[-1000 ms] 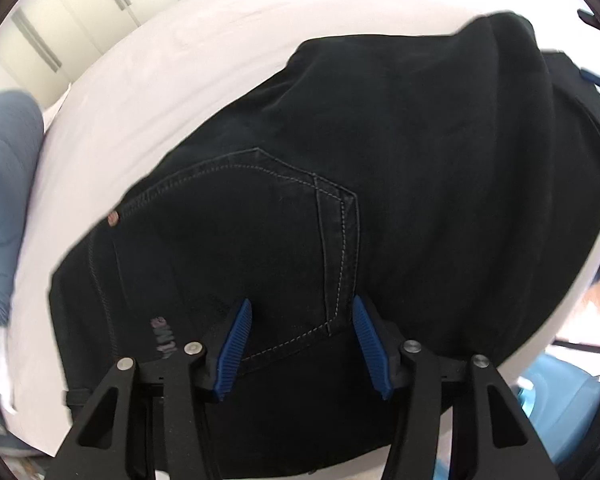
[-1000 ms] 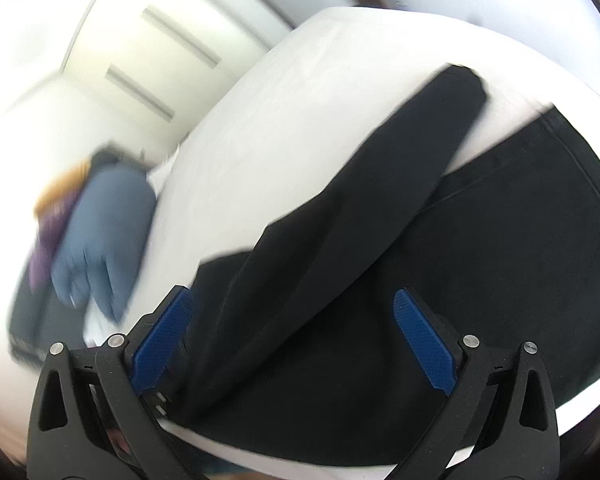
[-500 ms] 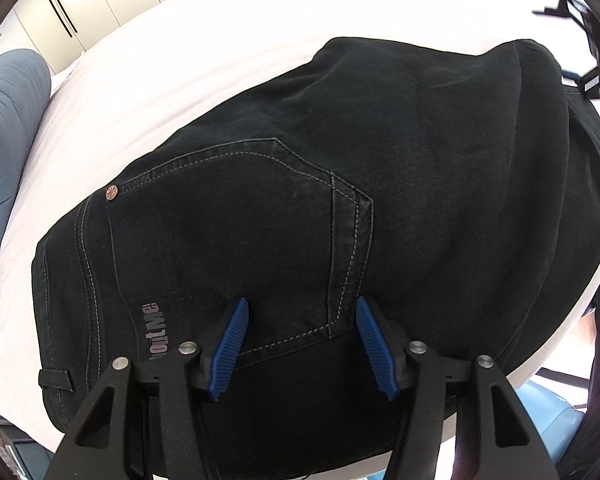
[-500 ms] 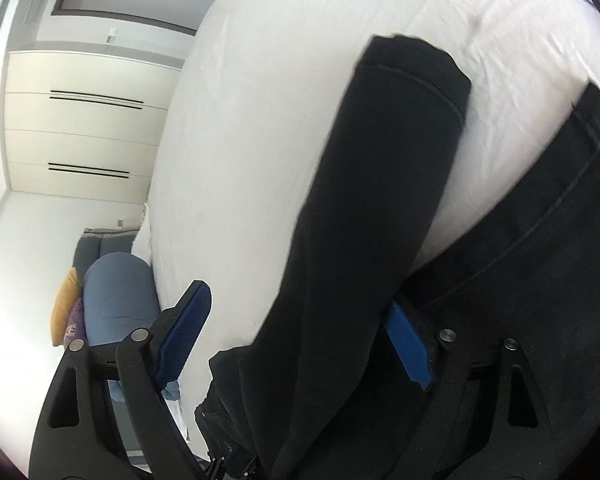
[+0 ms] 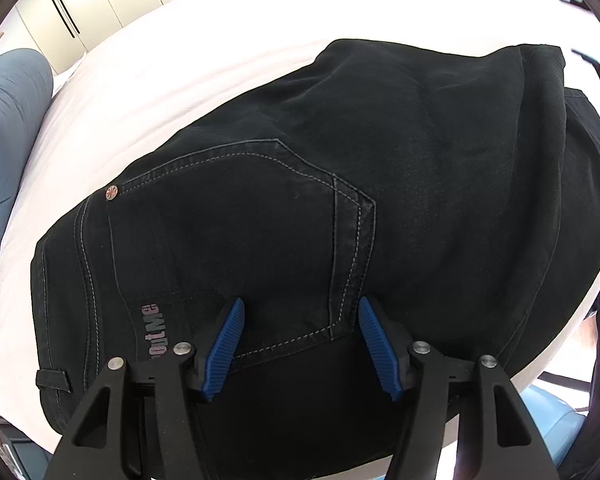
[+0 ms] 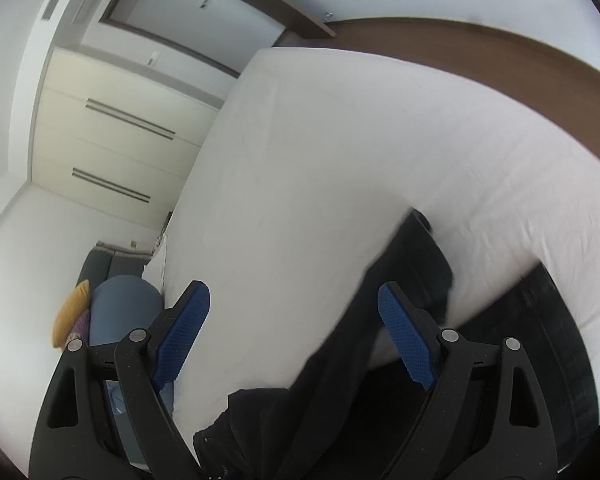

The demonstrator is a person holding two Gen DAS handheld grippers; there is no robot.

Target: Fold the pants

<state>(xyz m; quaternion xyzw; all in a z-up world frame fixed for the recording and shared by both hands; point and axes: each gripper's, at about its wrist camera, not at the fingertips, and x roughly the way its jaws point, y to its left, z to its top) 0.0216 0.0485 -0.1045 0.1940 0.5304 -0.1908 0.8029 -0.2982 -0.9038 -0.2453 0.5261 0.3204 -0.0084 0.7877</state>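
Observation:
Black pants point(image 5: 380, 160) lie folded on the white bed point(image 5: 160, 60), with a stitched back pocket point(image 5: 240, 220) facing up. My left gripper point(image 5: 300, 304) points down over the pocket's lower corner. Its jaws are opening, and the fabric lies under and between the blue pads without being pinched. In the right wrist view a black pant leg point(image 6: 412, 256) runs diagonally across the sheet point(image 6: 340, 140), passing behind the right fingertip point(image 6: 404, 340). My right gripper point(image 6: 293, 287) stands wide open above the bed with nothing clamped. More of the pants point(image 6: 540, 320) shows at the lower right.
A blue bolster point(image 5: 4, 120) lies off the bed's left side, with an orange cushion point(image 6: 72, 312) beside it. Cream wardrobe doors point(image 6: 100, 140) and a brown headboard point(image 6: 500, 52) bound the room. A pale blue object point(image 5: 548, 420) sits below the bed's near edge.
My right gripper has drawn back, risen and rolled, so the pant leg now sits lower and to the right in its view. My left gripper has stayed over the pocket, its pads slightly wider.

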